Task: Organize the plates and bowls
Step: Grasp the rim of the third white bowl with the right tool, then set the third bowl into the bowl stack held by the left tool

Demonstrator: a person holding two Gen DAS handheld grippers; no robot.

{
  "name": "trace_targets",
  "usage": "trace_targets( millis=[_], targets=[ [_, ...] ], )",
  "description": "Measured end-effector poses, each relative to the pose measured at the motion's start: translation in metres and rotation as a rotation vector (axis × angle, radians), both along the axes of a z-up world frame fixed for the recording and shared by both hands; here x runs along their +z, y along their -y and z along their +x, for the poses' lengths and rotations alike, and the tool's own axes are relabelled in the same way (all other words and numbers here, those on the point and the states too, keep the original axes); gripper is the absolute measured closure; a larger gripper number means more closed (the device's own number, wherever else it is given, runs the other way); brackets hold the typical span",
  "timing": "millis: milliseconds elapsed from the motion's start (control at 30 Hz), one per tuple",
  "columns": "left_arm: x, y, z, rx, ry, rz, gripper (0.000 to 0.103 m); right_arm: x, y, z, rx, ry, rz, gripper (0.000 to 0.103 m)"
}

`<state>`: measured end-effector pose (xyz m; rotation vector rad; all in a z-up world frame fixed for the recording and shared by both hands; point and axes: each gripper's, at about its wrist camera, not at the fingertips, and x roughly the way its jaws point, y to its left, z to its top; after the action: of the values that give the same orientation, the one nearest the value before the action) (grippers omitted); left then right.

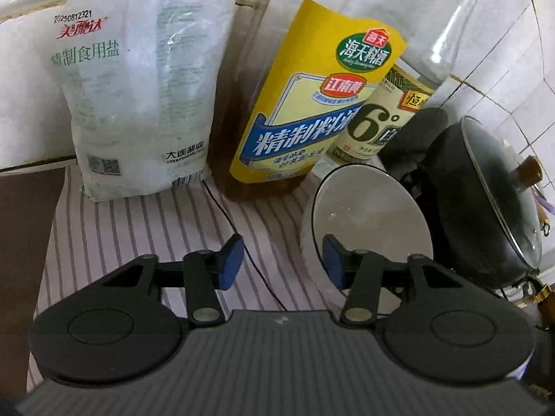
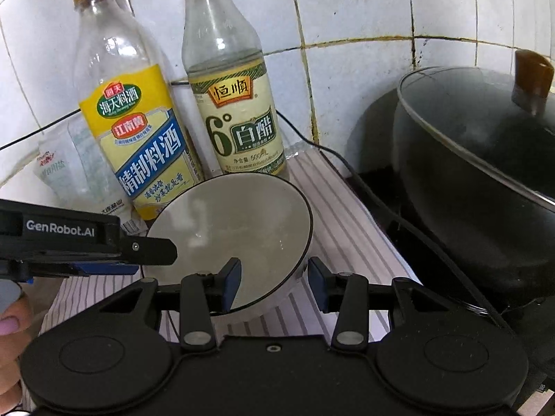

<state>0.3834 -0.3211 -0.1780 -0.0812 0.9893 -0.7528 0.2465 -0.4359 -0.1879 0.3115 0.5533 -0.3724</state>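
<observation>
Ceramic bowl (image 2: 229,239), stiff, slick, breakable: right claw (image 2: 274,286) straddles its near rim ungripped; left claw (image 1: 282,261) gapes empty.

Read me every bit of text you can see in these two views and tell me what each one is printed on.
"20250812321", "精制食用盐", "大连盐业": salt bag
"海天料酒", "江南黄", "精制料酒": yellow-label bottle
"恒顺", "6°白醋", "500mL": vinegar bottle
"GenRobot.AI": left gripper
The red brand on the salt bag and the fine print on all the labels are too blurred to read.
</observation>
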Motion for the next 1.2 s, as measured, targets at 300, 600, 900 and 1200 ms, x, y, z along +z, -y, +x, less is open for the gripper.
trace_targets(
  millis=[300, 600, 900, 1200],
  targets=[
    [-0.007, 0.005, -0.001, -0.029, -0.051, 0.004, 0.098, -0.004, -0.002, 0.009, 0.004, -0.044, -0.004, 0.077],
    [0.014, -0.002, -0.011, -0.049, -0.022, 0.053, 0.098, 0.009, -0.01, 0.002, -0.01, -0.068, 0.061, 0.077],
    [0.045, -0.037, -0.038, -0.011, -0.018, 0.039, 0.098, 0.039, -0.027, -0.023, -0.007, -0.029, 0.133, 0.08],
    [0.076, -0.083, -0.079, 0.045, -0.038, -0.018, 0.097, 0.074, -0.057, -0.063, 0.04, 0.024, 0.128, 0.08]
  ],
)
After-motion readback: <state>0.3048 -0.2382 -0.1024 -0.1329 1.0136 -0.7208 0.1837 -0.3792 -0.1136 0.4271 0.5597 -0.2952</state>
